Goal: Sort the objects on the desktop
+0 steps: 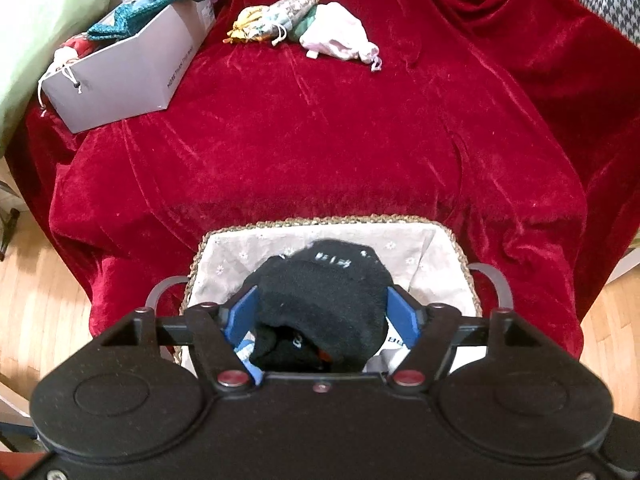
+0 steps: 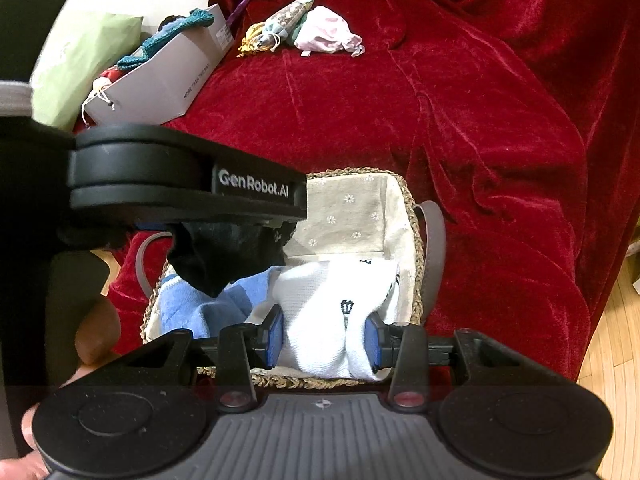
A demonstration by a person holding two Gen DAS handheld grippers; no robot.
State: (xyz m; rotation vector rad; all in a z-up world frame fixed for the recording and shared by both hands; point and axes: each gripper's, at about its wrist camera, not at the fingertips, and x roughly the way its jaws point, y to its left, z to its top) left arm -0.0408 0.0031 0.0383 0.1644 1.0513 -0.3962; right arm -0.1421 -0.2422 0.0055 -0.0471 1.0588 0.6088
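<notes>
At lower centre, the left claw (image 1: 322,312) grips a bundled black sock (image 1: 324,304) over the woven, cloth-lined basket (image 2: 404,200) on the red velvet-covered counter (image 1: 320,140). The right claw (image 2: 325,342) grips a white patterned sock (image 2: 332,320) inside that basket.

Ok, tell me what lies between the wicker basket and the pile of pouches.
Only bare red velvet cloth separates the wicker basket from the pile of pouches, seen in both wrist views.
</notes>
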